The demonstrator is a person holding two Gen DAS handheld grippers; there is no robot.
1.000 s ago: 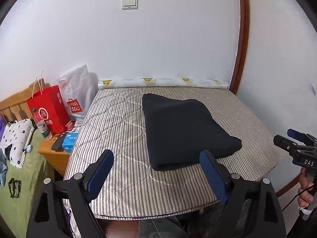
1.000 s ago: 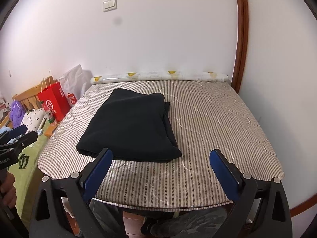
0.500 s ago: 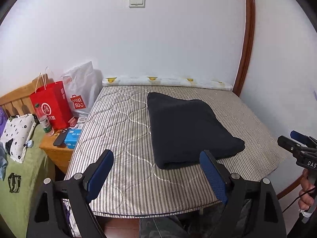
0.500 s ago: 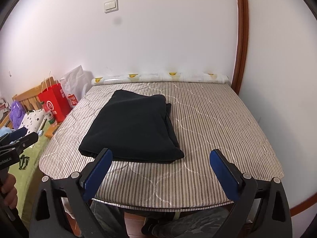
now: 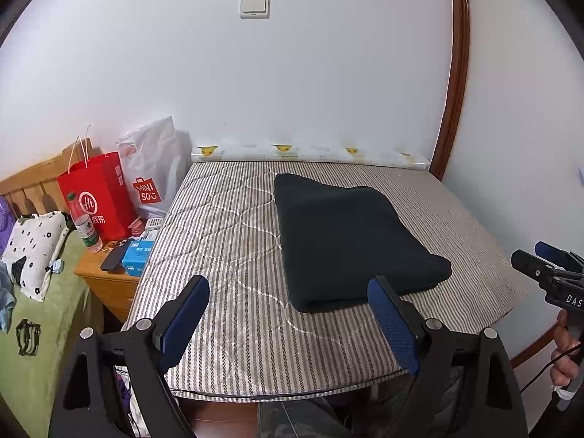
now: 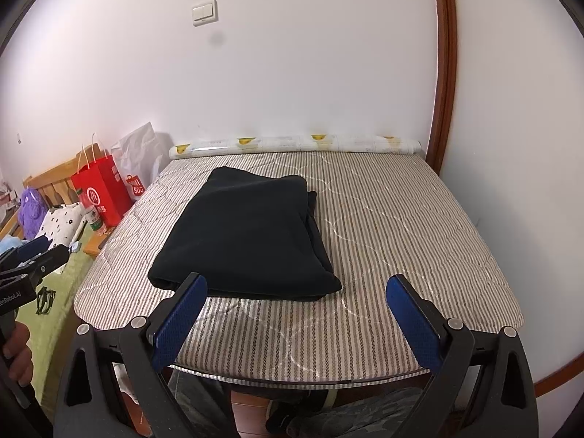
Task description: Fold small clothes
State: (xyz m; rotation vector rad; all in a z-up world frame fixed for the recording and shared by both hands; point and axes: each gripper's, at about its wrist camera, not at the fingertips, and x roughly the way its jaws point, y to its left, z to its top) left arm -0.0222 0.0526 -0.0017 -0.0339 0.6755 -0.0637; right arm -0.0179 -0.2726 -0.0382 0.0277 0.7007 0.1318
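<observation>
A: Where is the garment (image 5: 350,241)?

B: Folded into a dark, thick rectangle, lying flat on the striped mattress (image 5: 233,226). In the left wrist view it sits at centre, a little right of the middle; in the right wrist view it sits at centre, a little left. One folded edge faces the near end of the mattress.

A: And the left tool (image 5: 288,314)?

B: Its two blue-padded fingers stand wide apart at the bottom of its own frame, nothing between them. They are short of the garment's near edge and do not touch it. It also shows at the left edge of the right wrist view, held by a hand.

A: The right tool (image 6: 297,314)?

B: Same story: fingers spread wide at the bottom of its frame, gripping nothing. The left finger overlaps the garment's near corner in the picture, but I cannot tell whether it touches. In the left wrist view this tool shows at the right edge, with a hand (image 5: 564,350) below it.

A: Anything else around?

B: At the left of both frames, a red bag (image 5: 98,197), a white bag (image 5: 153,171), a bottle (image 5: 84,224) and a blue box (image 5: 137,257) on a wooden nightstand (image 5: 106,284). A roll (image 5: 310,153) lies along the far end of the mattress, against the wall, with a switch (image 5: 254,6) high up.
</observation>
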